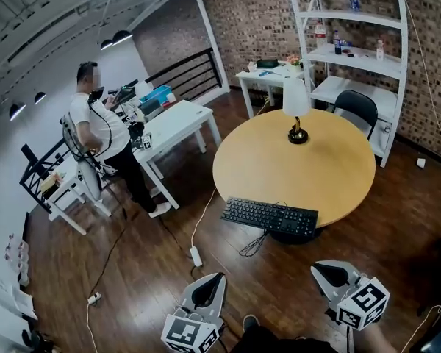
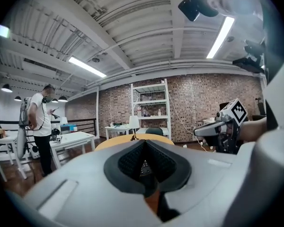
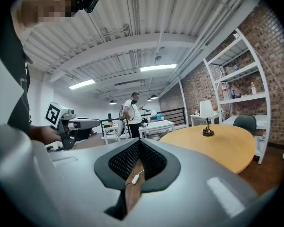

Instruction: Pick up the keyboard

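Standing at the far left, a person (image 1: 95,131) is facing a white table (image 1: 182,118), well apart from the work. Nearer the wearer, the left gripper (image 1: 214,276) is hanging over the wooden floor, short of the round table (image 1: 331,175). Its fingers (image 2: 128,162) are pressing fully together and holding nothing.

The keyboard (image 1: 269,216) is lying flat at the near edge of the round table, its long front side right along the rim and possibly overhanging it slightly. Its cable (image 1: 253,245) is dropping off that edge toward the floor, and a white power strip (image 1: 196,256) is lying on the floor to the left of it. A lamp (image 1: 297,107) is standing near the table's far edge, well apart from the keyboard.

To the right, the right gripper (image 1: 329,269) is likewise hanging short of the table, its fingers (image 3: 120,162) closed tight on nothing. A white shelf unit (image 1: 353,50) is standing against the brick wall beyond.

The step in hand appears to be the reach, so nothing is grasped yet. To do it well, both sets of fingers likely need opening before they arrive. One gripper should probably be taking each short end of the keyboard, coming in level with the tabletop. Lifting both ends evenly would be keeping it flat, and the trailing cable is calling for a slow rise so it is not snagging on the rim.
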A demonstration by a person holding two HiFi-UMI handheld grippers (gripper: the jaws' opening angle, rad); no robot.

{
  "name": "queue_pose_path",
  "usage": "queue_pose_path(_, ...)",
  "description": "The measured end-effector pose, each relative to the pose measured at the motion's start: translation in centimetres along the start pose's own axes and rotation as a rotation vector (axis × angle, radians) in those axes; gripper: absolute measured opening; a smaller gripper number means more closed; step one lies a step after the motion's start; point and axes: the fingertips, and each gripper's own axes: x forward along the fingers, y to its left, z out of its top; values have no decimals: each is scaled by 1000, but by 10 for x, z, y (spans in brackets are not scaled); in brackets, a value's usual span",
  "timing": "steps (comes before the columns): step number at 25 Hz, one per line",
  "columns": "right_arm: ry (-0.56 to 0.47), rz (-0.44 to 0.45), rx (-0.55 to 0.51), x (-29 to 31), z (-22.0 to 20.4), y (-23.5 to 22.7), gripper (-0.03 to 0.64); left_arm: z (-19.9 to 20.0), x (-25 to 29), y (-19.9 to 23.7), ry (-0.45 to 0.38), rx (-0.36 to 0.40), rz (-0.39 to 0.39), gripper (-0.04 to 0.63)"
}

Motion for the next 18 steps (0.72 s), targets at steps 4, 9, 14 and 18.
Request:
queue_pose_path(4,11,-51,-11,47,8,5,2,4,14,56,-34,-66,-69,0)
queue_pose_path(9,25,-141,-14,94,14,-1,2,-4,34,117,1,-37,-133,0)
queue_pose_path(14,22,-197,-11,135,18,5,2,-20,47,167,16,-73,-204,0)
queue_pose_path(18,27,-246,18,158,23,2,2,-27,60,204,39,-109,-240,0)
